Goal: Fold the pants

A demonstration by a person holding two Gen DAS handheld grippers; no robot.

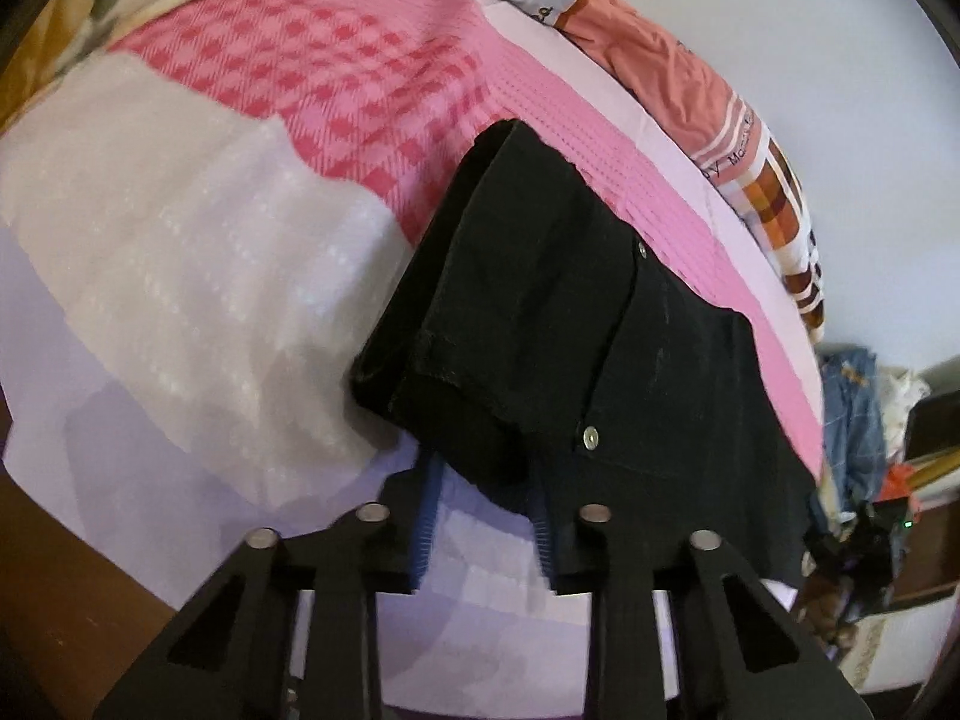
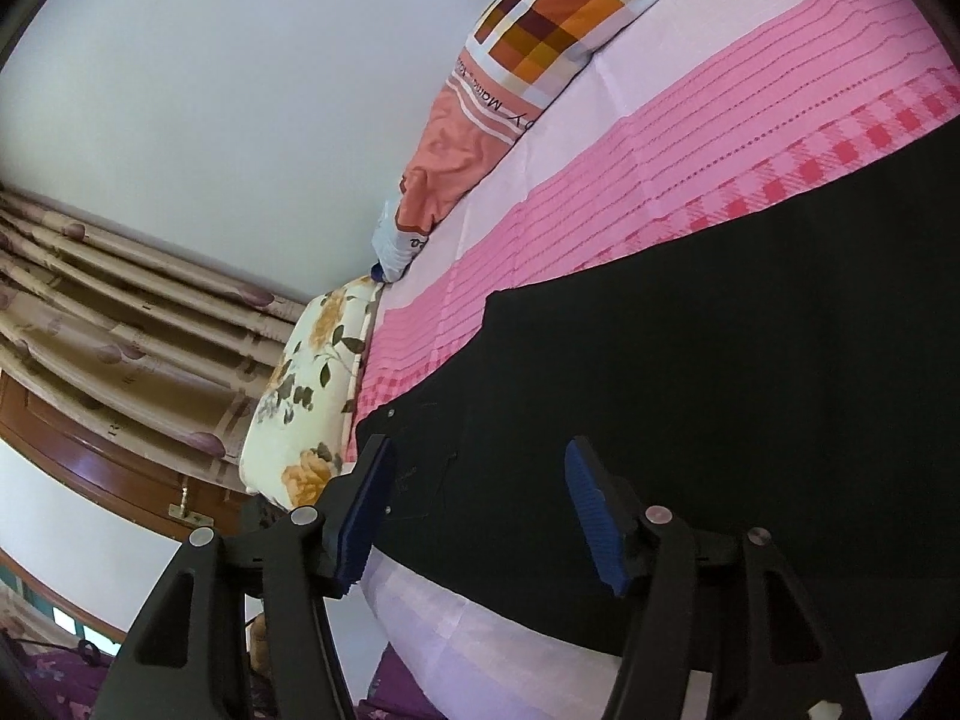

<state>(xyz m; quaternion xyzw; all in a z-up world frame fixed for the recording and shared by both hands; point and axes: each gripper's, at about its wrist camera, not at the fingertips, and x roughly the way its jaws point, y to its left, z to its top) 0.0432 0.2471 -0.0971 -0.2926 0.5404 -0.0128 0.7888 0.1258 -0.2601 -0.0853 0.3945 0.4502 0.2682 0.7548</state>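
Observation:
Black pants (image 1: 540, 312) lie folded on the pink and lilac bedsheet (image 1: 180, 276); metal rivets show near a pocket seam. My left gripper (image 1: 483, 480) is open, its blue-padded fingers (image 1: 427, 516) reaching under the near edge of the fold, whose hem hangs over the tips. In the right wrist view the pants (image 2: 720, 360) spread wide and flat. My right gripper (image 2: 474, 480) is open, its blue pads (image 2: 591, 504) standing over the pants' near edge, holding nothing.
Patterned pillows (image 1: 678, 78) line the bed's far side by the white wall. A floral pillow (image 2: 312, 390) sits at the bed's end near curtains (image 2: 120, 324). Clothes and clutter (image 1: 858, 420) are piled beyond the bed's right end. Brown floor (image 1: 72, 570) lies below the bed edge.

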